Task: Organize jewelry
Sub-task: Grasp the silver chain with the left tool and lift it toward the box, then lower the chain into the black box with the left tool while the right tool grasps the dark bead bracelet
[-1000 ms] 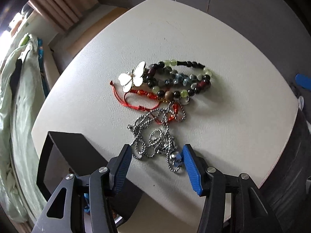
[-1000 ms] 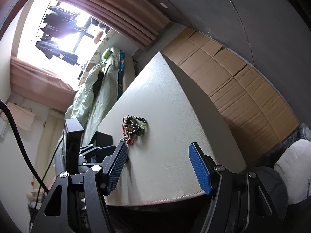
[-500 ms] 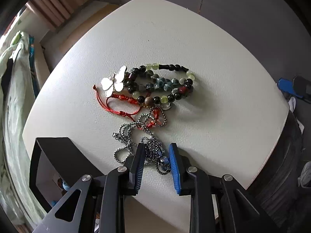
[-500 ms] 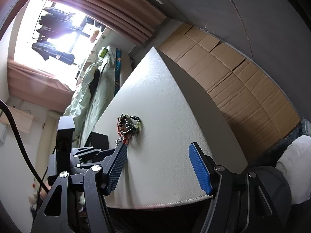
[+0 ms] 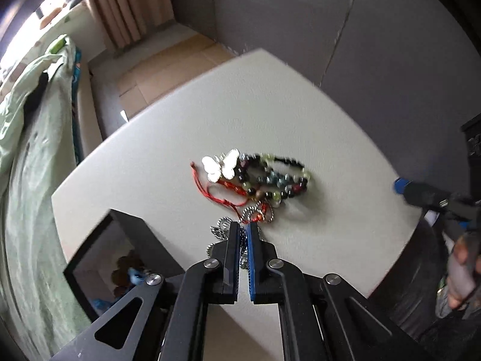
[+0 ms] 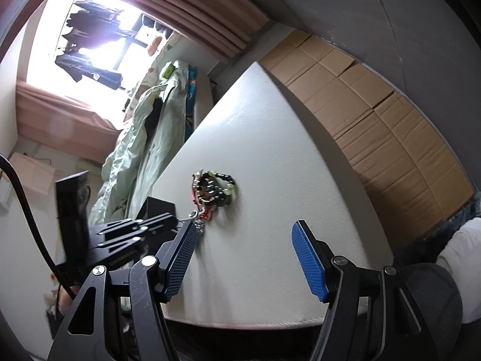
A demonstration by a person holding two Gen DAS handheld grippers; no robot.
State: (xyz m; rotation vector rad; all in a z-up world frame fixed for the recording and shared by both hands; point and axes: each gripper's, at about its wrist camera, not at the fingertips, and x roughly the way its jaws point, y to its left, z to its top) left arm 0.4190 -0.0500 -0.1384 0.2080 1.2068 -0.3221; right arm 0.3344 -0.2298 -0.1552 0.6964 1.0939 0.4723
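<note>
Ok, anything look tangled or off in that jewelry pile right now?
Yes. The silver chain pinched in the left gripper is snagged with the red cord bracelet, which lies under the beaded bracelets, so it may drag the pile.

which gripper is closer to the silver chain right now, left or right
Left. The left gripper is shut on the silver chain at the near end of the jewelry pile. The right gripper hangs open over the table edge, apart from the chain.
</note>
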